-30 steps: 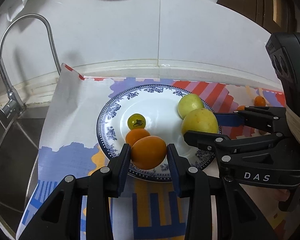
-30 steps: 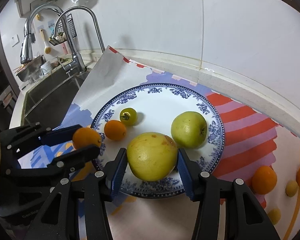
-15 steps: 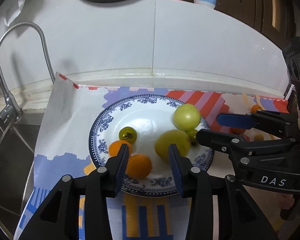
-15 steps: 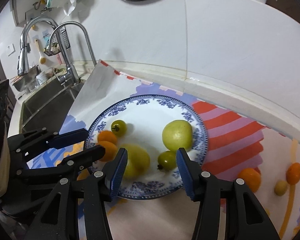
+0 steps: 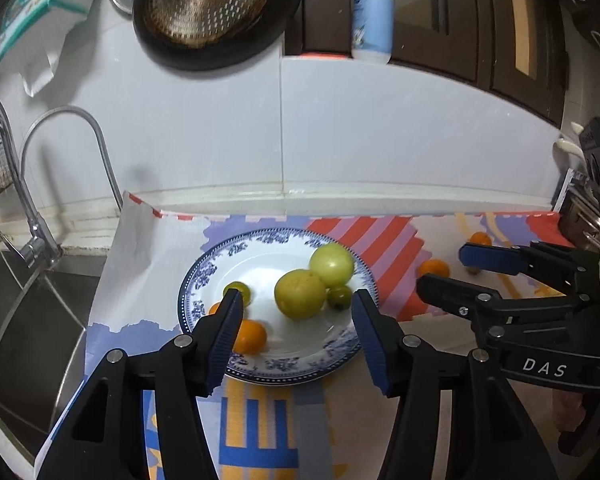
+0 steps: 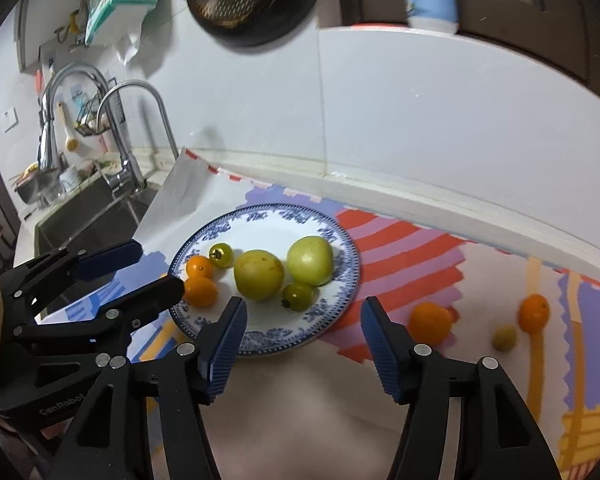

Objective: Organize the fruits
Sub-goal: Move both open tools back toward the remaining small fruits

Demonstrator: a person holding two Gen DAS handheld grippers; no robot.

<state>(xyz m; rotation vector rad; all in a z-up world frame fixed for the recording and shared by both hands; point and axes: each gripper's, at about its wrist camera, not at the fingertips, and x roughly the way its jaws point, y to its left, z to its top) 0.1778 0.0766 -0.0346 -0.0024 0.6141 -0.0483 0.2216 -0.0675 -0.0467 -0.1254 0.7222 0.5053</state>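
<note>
Three fruits lie loose on the mat (image 6: 400, 248), well right of the plate (image 6: 342, 300), which holds six. Both the left gripper (image 5: 296, 338) and right gripper (image 6: 302, 346) are spread wide, holding nothing. Nearest the right gripper is the orange (image 6: 430, 322), just right of its right finger, so that hand looks better placed.

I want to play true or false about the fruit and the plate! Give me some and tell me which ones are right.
1. Both claws are open and hold nothing. True: the left claw and right claw are empty.
2. Six fruits lie on the plate. True.
3. The plate is plain white. False: its rim has a blue pattern.
4. Every fruit is on the plate. False: an orange fruit and two more lie on the mat.
5. The two big green fruits are far apart. False: the round one and the other sit side by side.
</note>
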